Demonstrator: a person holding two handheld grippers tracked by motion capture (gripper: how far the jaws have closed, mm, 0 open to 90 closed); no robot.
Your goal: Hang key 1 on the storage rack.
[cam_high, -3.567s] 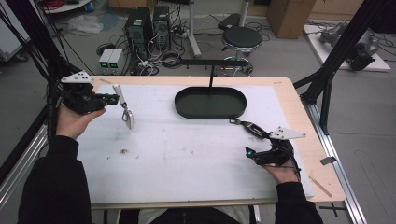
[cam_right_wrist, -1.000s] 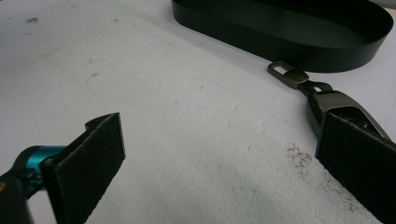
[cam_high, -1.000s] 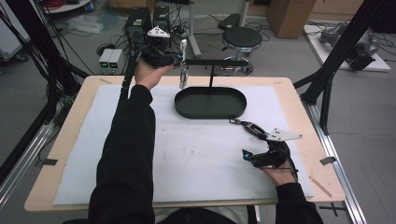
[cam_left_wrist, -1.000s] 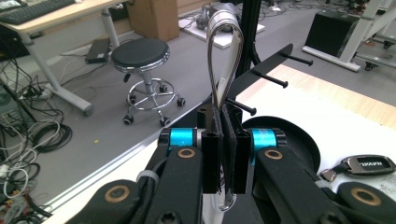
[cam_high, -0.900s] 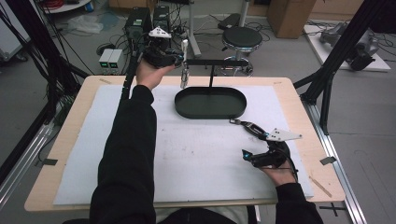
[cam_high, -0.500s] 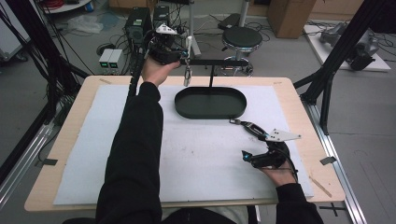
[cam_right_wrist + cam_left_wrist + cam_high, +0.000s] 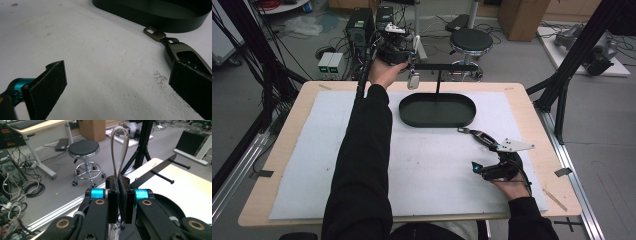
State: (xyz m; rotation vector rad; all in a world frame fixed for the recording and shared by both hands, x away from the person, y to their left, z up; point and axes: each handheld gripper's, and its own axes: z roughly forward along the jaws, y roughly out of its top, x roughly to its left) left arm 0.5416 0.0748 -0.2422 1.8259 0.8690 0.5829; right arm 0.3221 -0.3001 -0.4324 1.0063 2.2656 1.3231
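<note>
Brushed silver metal, bent into a narrow loop: one key ring strap [image 7: 120,150] stands up from the left gripper [image 7: 119,185], whose two black padded jaws are pressed flat together on its lower end. In the high view this gripper [image 7: 398,48] is upper centre of frame, raised past the table's far edge, the silver piece [image 7: 413,80] dangling below it beside a thin black bar [image 7: 447,66] on a single post. One matte black oval tray [image 7: 438,109], shallow-walled, sits centre frame under that bar. Second item: one dark gunmetal carabiner clip [image 7: 175,47], angular, with a small buckle end, lying on the white, scuffed table mat [image 7: 422,165] just beside the tray. Right gripper [image 7: 490,171], lower right, rests on the mat; jaws spread wide, holding nothing, one pad just beside the clip.
</note>
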